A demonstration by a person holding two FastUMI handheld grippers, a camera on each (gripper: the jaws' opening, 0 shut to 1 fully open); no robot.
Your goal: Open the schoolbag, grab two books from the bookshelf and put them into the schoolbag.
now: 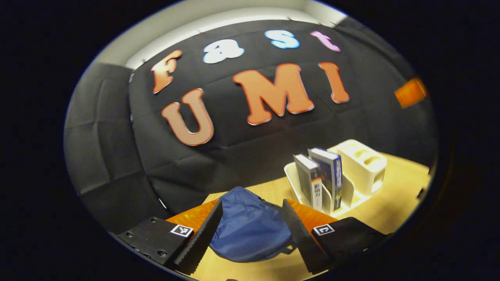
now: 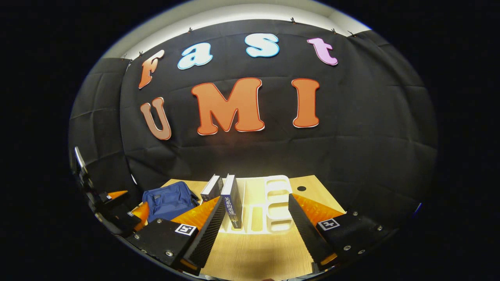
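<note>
Both grippers hang with fingers spread wide and holding nothing, the left gripper (image 1: 250, 234) just above the blue schoolbag (image 1: 250, 228) lying on the wooden table (image 1: 390, 210), the right gripper (image 2: 254, 230) facing the white bookshelf (image 2: 275, 207), where two books (image 2: 230, 201) stand upright, farther back.

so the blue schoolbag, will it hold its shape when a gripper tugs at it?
Probably not. The schoolbag lies slumped and creased on the table, so its fabric looks soft and likely to bunch or drag along instead of opening. It looks flat, so probably near empty and light, apt to slide on the smooth wood. Pinning it with the left gripper may help.
</note>
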